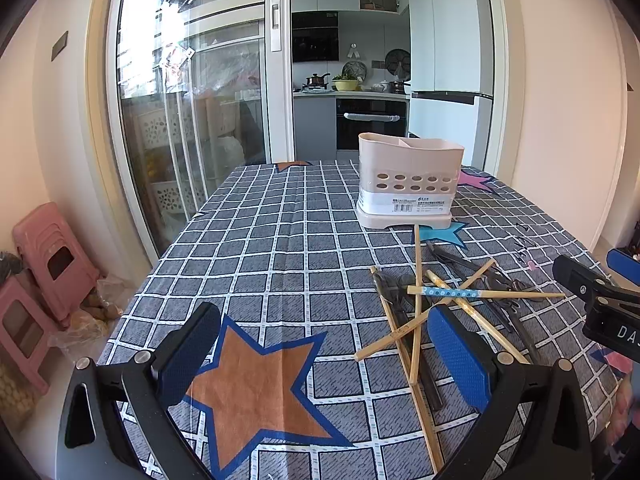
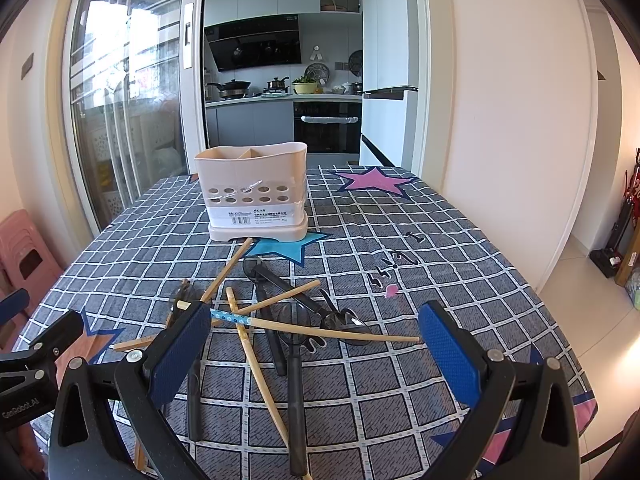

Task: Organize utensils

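Note:
A beige utensil holder (image 1: 408,182) (image 2: 256,194) with a divided top stands upright on the checked tablecloth. In front of it lies a crossed pile of wooden chopsticks (image 1: 416,308) (image 2: 248,336) and black utensils (image 2: 296,380) (image 1: 460,260), among them spoons and a fork. My left gripper (image 1: 324,356) hovers open above an orange star, left of the pile. Directly over the pile, my right gripper (image 2: 316,348) is open, nothing between its blue pads (image 2: 448,352). It shows at the right edge of the left wrist view (image 1: 600,300).
The table (image 2: 460,248) ends near a white wall on the right and a glass sliding door (image 1: 192,120) on the left. Pink stools (image 1: 44,272) and bags sit on the floor at the left. A kitchen lies beyond the table's far end.

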A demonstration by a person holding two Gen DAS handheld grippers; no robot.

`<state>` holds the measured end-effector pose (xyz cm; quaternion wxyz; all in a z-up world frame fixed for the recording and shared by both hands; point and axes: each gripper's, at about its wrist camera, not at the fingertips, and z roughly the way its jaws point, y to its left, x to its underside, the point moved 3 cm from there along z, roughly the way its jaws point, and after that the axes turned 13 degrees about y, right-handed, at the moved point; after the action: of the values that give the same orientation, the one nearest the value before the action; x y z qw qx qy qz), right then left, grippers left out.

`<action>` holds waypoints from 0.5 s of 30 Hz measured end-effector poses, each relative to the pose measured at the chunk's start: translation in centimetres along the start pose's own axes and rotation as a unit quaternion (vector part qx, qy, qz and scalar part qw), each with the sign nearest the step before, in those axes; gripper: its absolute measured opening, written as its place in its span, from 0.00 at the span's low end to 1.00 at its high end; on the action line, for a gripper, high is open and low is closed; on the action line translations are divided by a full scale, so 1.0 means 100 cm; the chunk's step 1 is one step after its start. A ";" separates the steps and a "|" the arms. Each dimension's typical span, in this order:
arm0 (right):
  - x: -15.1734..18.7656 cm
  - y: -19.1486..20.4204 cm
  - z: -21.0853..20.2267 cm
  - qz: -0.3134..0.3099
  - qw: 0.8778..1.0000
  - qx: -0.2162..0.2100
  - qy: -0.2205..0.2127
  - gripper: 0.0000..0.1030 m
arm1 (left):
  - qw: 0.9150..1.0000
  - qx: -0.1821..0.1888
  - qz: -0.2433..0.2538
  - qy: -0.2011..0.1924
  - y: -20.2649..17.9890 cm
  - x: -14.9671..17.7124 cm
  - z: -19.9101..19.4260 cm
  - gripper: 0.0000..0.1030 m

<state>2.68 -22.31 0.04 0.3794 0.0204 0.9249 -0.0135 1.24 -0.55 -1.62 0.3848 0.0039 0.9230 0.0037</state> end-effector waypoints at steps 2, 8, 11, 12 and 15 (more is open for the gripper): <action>0.001 0.000 0.000 0.000 1.000 -0.001 0.000 1.00 | 1.000 0.000 0.000 0.000 0.000 0.000 0.000 1.00; 0.000 0.000 0.000 0.001 1.000 -0.001 0.000 1.00 | 1.000 0.000 0.000 0.000 0.000 0.000 0.000 1.00; 0.000 -0.001 0.000 0.001 1.000 -0.001 0.001 1.00 | 1.000 0.000 0.000 0.001 0.000 0.000 0.000 1.00; 0.000 -0.001 0.000 0.001 1.000 -0.001 0.001 1.00 | 1.000 0.000 0.000 0.001 0.000 0.001 0.000 1.00; 0.000 0.000 0.000 0.001 1.000 -0.001 0.001 1.00 | 1.000 0.000 0.000 0.001 0.000 0.001 0.000 1.00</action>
<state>2.67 -22.34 0.00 0.3783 0.0205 0.9254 -0.0122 1.21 -0.59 -1.70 0.3840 0.0042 0.9233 0.0037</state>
